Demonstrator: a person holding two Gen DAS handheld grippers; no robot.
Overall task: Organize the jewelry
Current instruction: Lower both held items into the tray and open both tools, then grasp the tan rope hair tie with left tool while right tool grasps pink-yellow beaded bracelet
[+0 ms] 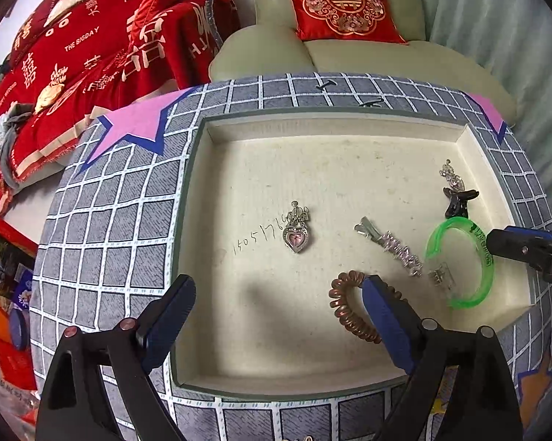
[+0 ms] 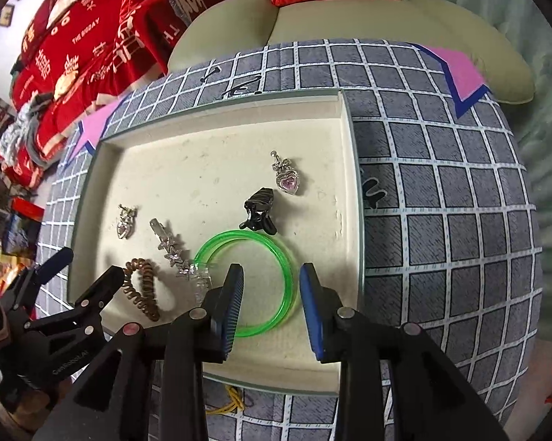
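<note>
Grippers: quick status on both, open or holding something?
Left gripper: open, empty, over the tray.
Right gripper: open, empty, over the green bangle.

Handwritten on the tray (image 1: 239, 169) floor, left of the heart pendant (image 1: 296, 237): digits beginning "15051761", the rest hidden. Printed in white on the red blanket (image 1: 92, 47), far left: "HAPPY WEDDING", "THE BIGDAY", plus big double-happiness characters. Same character in gold on the red cushion (image 1: 340, 2), far. Dark lettering on the green bangle (image 1: 459, 261), too small to read. Embossed brand on the left gripper (image 2: 88, 268) body, unclear.
</note>
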